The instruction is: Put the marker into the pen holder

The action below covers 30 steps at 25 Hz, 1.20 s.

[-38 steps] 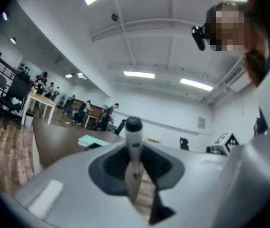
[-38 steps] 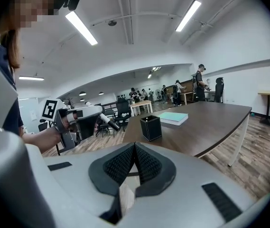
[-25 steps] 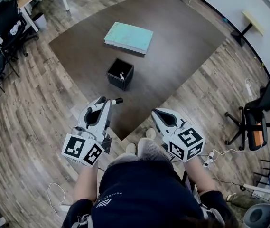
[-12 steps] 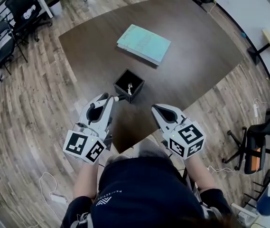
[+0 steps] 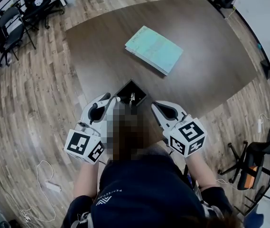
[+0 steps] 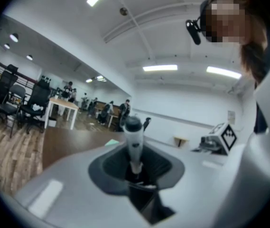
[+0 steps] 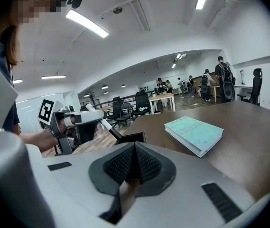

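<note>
My left gripper (image 5: 109, 100) is shut on a white marker (image 6: 134, 140) with a dark cap, which sticks up between the dark pads. In the right gripper view the marker (image 7: 104, 125) slants down toward the near left rim of the black square pen holder (image 7: 132, 137). The pen holder (image 5: 132, 92) stands on the dark brown table (image 5: 201, 65), just ahead of both grippers, with a pale pen inside it. My right gripper (image 5: 163, 110) hovers right of the holder, jaws shut and empty (image 7: 134, 164).
A teal book (image 5: 154, 49) lies flat on the table beyond the holder, also in the right gripper view (image 7: 194, 134). Office chairs (image 5: 11, 20) and a light desk stand on the wood floor at far left. A cable lies on the floor at lower left.
Both grippers have moved up toward the table. The pen holder now sits right in front of them, and the marker's end has reached the holder's near left rim.
</note>
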Each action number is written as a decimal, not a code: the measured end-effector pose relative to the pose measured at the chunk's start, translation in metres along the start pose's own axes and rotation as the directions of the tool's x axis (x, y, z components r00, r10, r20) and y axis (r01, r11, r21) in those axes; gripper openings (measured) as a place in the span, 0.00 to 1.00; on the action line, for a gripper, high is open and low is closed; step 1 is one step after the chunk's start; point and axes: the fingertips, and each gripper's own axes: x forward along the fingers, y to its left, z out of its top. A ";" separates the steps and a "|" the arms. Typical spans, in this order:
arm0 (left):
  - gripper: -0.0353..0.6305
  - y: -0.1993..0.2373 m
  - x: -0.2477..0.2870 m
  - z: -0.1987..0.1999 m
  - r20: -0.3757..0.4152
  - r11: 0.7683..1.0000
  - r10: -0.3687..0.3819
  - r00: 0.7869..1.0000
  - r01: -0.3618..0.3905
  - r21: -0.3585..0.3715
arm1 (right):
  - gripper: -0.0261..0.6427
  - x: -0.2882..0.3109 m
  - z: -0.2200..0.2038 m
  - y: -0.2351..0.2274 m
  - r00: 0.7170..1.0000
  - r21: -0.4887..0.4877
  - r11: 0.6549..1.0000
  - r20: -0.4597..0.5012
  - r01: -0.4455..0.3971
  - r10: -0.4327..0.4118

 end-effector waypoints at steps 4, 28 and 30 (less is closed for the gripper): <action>0.15 0.002 0.009 -0.008 -0.043 1.000 0.015 0.999 -0.014 0.011 | 0.04 0.010 -0.002 -0.009 1.000 0.014 1.000 -0.019 -0.024 0.024; 0.22 0.019 0.032 -0.036 -0.170 0.981 0.175 0.970 -0.157 0.113 | 0.04 0.024 -0.014 -0.024 0.992 0.035 0.993 -0.058 -0.110 0.112; 0.22 0.018 0.032 -0.036 -0.170 0.982 0.171 0.971 -0.154 0.106 | 0.04 0.023 -0.014 -0.024 0.992 0.036 0.993 -0.058 -0.111 0.113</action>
